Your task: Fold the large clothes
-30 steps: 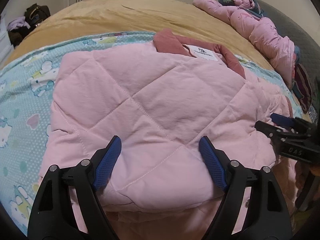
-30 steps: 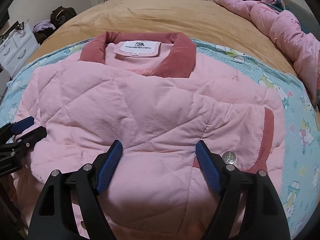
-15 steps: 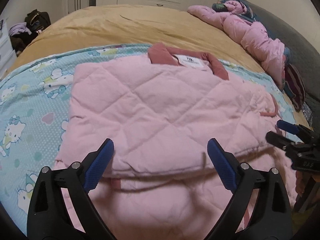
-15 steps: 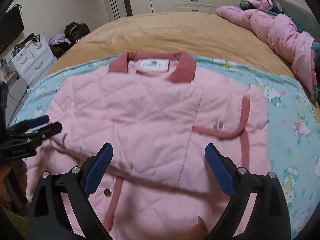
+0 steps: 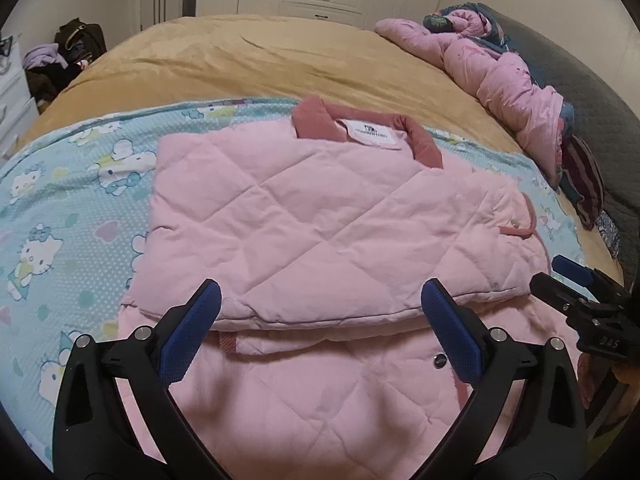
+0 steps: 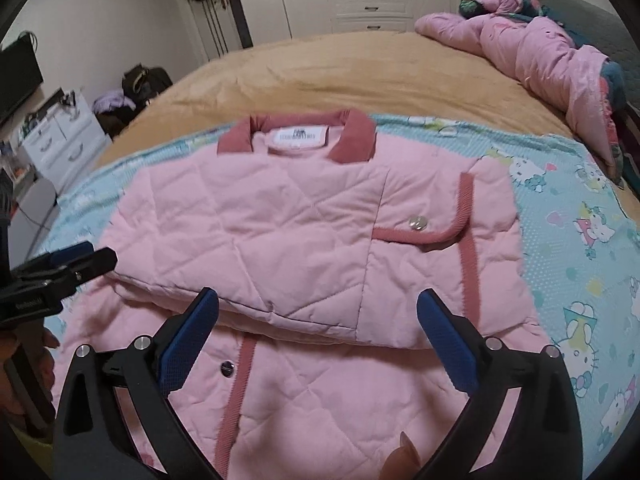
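Flat on bed [image 5: 248,64], folded pink jacket [image 5: 320,216], both grippers empty

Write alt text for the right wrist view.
A pink quilted jacket with a dusty-rose collar lies partly folded on a cartoon-cat sheet on a bed, framed by the open right gripper. The left gripper pokes in at the left edge, empty.

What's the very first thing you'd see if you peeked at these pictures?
A big puffy pink jacket with a darker pink collar, lying partly folded on a blue cartoon-cat sheet in the middle of the bed. Close up, the left gripper and right gripper hang open over its near edge.
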Action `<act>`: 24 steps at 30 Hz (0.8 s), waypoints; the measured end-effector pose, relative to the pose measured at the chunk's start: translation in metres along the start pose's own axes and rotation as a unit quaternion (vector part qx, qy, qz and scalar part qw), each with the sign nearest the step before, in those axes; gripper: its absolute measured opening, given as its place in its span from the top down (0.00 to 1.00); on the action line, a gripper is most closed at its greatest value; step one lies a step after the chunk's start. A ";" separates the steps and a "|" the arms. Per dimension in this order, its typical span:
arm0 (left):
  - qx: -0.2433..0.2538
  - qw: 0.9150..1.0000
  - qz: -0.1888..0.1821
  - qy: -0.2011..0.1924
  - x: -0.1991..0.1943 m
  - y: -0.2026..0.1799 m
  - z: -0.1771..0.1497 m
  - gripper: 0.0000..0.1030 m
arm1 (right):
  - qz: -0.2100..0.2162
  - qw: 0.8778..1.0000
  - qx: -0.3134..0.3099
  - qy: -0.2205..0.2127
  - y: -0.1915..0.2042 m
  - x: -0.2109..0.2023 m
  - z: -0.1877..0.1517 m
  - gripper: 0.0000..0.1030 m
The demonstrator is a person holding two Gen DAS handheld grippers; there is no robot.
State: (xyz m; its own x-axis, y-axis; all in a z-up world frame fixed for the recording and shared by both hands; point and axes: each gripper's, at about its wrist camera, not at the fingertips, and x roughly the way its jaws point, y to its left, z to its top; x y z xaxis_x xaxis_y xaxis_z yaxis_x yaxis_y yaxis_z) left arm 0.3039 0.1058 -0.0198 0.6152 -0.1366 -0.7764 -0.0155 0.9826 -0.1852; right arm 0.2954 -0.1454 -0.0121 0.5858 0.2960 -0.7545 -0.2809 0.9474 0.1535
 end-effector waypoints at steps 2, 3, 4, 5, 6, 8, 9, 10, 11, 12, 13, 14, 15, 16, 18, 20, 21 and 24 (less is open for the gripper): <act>-0.001 1.000 0.004 -0.006 -0.008 -0.002 0.001 0.09 | -0.001 1.000 0.001 -0.007 0.000 -0.008 0.001 0.04; -0.002 1.000 0.004 -0.009 -0.012 -0.003 0.001 0.09 | 0.001 1.000 0.001 -0.010 0.000 -0.012 0.001 0.04; -0.002 1.000 0.003 -0.011 -0.015 -0.004 0.001 0.09 | 0.001 1.000 0.001 -0.011 0.000 -0.015 0.001 0.04; -0.002 1.000 0.001 -0.013 -0.017 -0.005 0.001 0.09 | 0.001 1.000 0.001 -0.014 0.001 -0.019 0.001 0.04; -0.002 1.000 0.000 -0.014 -0.021 -0.006 0.001 0.09 | 0.001 1.000 0.000 -0.017 0.002 -0.023 0.001 0.04; -0.001 1.000 0.001 -0.018 -0.027 -0.008 0.001 0.09 | 0.002 1.000 -0.005 -0.023 0.004 -0.031 0.000 0.04; -0.001 1.000 0.002 -0.022 -0.032 -0.010 0.000 0.09 | 0.002 1.000 -0.008 -0.026 0.005 -0.035 0.000 0.04; -0.001 1.000 0.001 -0.023 -0.035 -0.010 0.000 0.09 | 0.002 1.000 -0.008 -0.028 0.006 -0.038 0.000 0.04; -0.002 1.000 0.000 -0.025 -0.038 -0.011 0.000 0.09 | 0.004 0.999 -0.009 -0.032 0.007 -0.042 -0.001 0.04; -0.003 1.000 -0.002 -0.026 -0.041 -0.012 -0.001 0.09 | 0.004 0.999 -0.010 -0.034 0.007 -0.045 -0.001 0.04; -0.004 1.000 -0.001 -0.027 -0.044 -0.013 -0.002 0.09 | 0.006 0.999 -0.010 -0.037 0.008 -0.049 -0.001 0.04; -0.003 1.000 -0.001 -0.028 -0.046 -0.014 -0.002 0.09 | 0.007 0.999 -0.010 -0.040 0.009 -0.052 -0.002 0.04; -0.002 1.000 0.000 -0.030 -0.049 -0.014 -0.003 0.09 | 0.008 0.999 -0.011 -0.042 0.010 -0.056 -0.003 0.04; 0.000 0.999 0.000 -0.032 -0.052 -0.016 -0.004 0.09 | 0.008 0.999 -0.011 -0.044 0.011 -0.059 -0.003 0.04; 0.001 0.999 -0.001 -0.035 -0.057 -0.017 -0.005 0.09 | 0.010 0.999 -0.012 -0.049 0.013 -0.066 -0.004 0.04; 0.003 0.999 -0.003 -0.040 -0.064 -0.019 -0.006 0.09 | 0.011 0.998 -0.015 -0.055 0.016 -0.074 -0.005 0.04; 0.003 0.999 -0.003 -0.042 -0.068 -0.020 -0.007 0.09 | 0.013 0.998 -0.016 -0.057 0.017 -0.077 -0.005 0.04; 0.006 0.999 -0.005 -0.046 -0.076 -0.022 -0.009 0.09 | 0.015 0.998 -0.017 -0.066 0.019 -0.088 -0.006 0.04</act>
State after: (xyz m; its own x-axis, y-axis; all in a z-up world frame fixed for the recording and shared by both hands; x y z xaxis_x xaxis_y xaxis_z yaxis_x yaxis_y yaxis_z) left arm 0.2506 0.0931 0.0380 0.6848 -0.1352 -0.7161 0.0005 0.9827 -0.1850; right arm 0.2338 -0.1540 0.0532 0.6710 0.3392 -0.6593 -0.3236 0.9340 0.1512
